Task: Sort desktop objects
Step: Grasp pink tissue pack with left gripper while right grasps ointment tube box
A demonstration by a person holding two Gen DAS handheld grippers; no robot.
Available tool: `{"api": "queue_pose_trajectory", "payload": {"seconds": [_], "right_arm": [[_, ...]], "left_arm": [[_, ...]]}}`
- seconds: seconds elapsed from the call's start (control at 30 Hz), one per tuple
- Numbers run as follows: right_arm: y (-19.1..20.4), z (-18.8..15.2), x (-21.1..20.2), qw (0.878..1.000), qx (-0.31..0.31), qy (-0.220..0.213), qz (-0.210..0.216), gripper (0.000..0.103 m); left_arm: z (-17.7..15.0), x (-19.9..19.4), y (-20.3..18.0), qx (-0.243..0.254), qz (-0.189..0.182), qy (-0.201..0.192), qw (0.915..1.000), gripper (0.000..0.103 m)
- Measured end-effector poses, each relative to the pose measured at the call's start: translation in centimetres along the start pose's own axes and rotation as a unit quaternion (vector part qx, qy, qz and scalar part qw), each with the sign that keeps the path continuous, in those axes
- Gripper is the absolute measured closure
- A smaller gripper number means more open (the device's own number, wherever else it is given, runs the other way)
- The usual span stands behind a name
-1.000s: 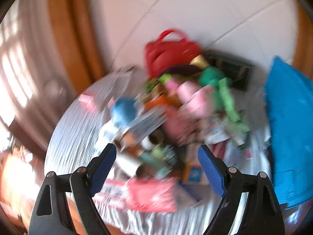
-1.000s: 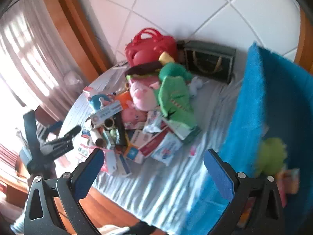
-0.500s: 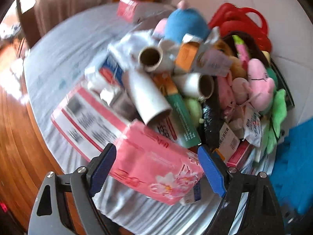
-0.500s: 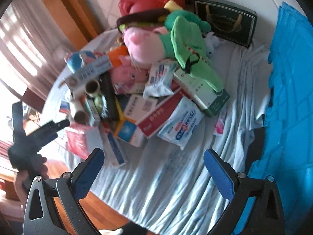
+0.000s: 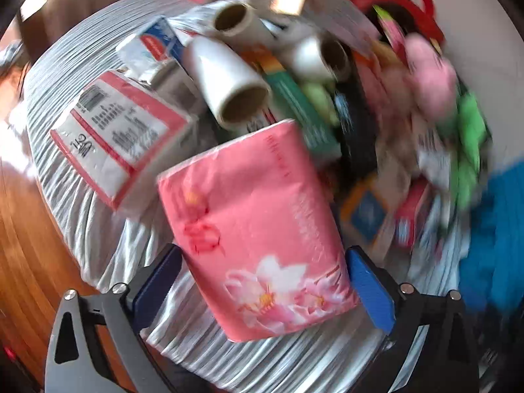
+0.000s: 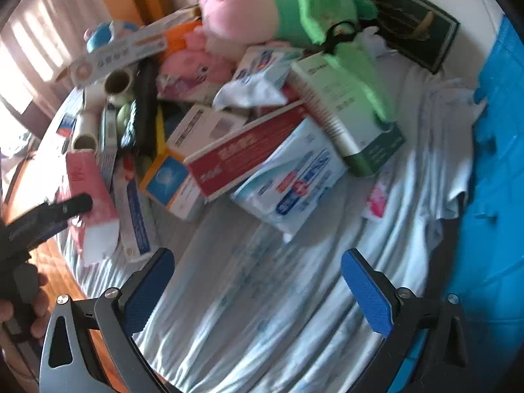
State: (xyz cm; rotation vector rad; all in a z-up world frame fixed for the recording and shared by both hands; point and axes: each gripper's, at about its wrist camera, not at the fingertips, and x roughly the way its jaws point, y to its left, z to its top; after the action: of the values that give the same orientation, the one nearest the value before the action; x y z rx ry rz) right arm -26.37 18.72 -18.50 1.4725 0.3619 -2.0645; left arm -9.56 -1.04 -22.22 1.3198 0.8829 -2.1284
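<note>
A pile of desktop objects covers a round table with a pale cloth (image 6: pixel 262 311). My left gripper (image 5: pixel 262 281) is open, its blue pads on either side of a pink tissue pack (image 5: pixel 255 222) with flower print, not clamped on it. The same pack (image 6: pixel 88 180) shows in the right wrist view with a left finger (image 6: pixel 65 209) over it. My right gripper (image 6: pixel 258 285) is open and empty above bare cloth, short of a white and blue wipes pack (image 6: pixel 291 180) and a red box (image 6: pixel 245 150).
White rolls (image 5: pixel 229 78), a red-and-white box (image 5: pixel 118 131), a green box (image 5: pixel 301 111), pink and green plush toys (image 6: pixel 278 9) and a dark box (image 6: pixel 409 29) lie in the pile. Blue fabric (image 6: pixel 491 196) is at the right. Wooden floor (image 5: pixel 32 262) lies beyond the table edge.
Both grippers moved down and closer to the pile. My left gripper closed in until the pink tissue pack sits between its open fingers. The right view dropped toward the cloth.
</note>
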Motion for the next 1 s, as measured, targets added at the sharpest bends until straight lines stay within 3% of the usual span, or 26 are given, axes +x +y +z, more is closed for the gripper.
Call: {"api": "queue_pose_trajectory", "payload": {"seconds": [0.1, 0.27, 0.37, 0.43, 0.5, 0.53, 0.57, 0.63, 0.83, 0.9, 0.97, 1.0], "right_arm": [[0.6, -0.6, 0.6, 1.000, -0.005, 0.007, 0.018, 0.000], [2.3, -0.3, 1.0, 0.999, -0.023, 0.005, 0.033, 0.000], [4.1, 0.2, 1.4, 0.998, -0.041, 0.010, 0.052, 0.000], [5.7, 0.5, 2.0, 0.996, -0.054, 0.018, 0.066, 0.000], [7.3, 0.7, 2.8, 0.995, -0.068, 0.026, 0.067, 0.000], [7.9, 0.8, 3.2, 0.995, -0.072, 0.029, 0.066, 0.007], [8.9, 1.0, 3.8, 0.994, -0.080, 0.035, 0.069, 0.021], [10.3, 1.5, 5.1, 0.993, -0.084, 0.048, 0.067, 0.034], [13.3, 3.0, 8.0, 0.990, -0.104, 0.071, 0.062, 0.039], [13.9, 3.4, 9.0, 0.989, -0.105, 0.079, 0.060, 0.047], [14.3, 3.6, 9.8, 0.989, -0.107, 0.089, 0.054, 0.064], [14.5, 3.7, 9.7, 0.989, -0.113, 0.080, 0.045, 0.064]], "left_arm": [[-1.7, 1.0, -0.6, 0.052, 0.058, 0.010, 0.9969, 0.002], [-2.3, 0.3, -1.0, 0.090, 0.085, -0.005, 0.9923, 0.007], [-3.4, -0.6, -1.4, 0.172, 0.175, -0.027, 0.9690, 0.007], [-3.9, -0.5, -1.1, 0.202, 0.212, -0.030, 0.9558, 0.007], [-3.8, -0.3, -0.3, 0.190, 0.193, -0.022, 0.9625, 0.007], [-3.6, -0.4, 0.0, 0.176, 0.175, -0.020, 0.9687, 0.007], [-3.4, -0.4, 0.2, 0.165, 0.160, -0.019, 0.9730, 0.007], [-3.2, -0.5, 0.3, 0.158, 0.138, -0.020, 0.9774, 0.007], [-3.4, 0.0, 0.3, 0.168, 0.117, -0.019, 0.9785, 0.007], [-3.4, 0.1, 0.2, 0.171, 0.114, -0.018, 0.9784, 0.007], [-3.4, 0.1, 0.2, 0.170, 0.110, -0.017, 0.9791, 0.007], [-3.4, 0.0, 0.2, 0.171, 0.108, -0.016, 0.9791, 0.007]]}}
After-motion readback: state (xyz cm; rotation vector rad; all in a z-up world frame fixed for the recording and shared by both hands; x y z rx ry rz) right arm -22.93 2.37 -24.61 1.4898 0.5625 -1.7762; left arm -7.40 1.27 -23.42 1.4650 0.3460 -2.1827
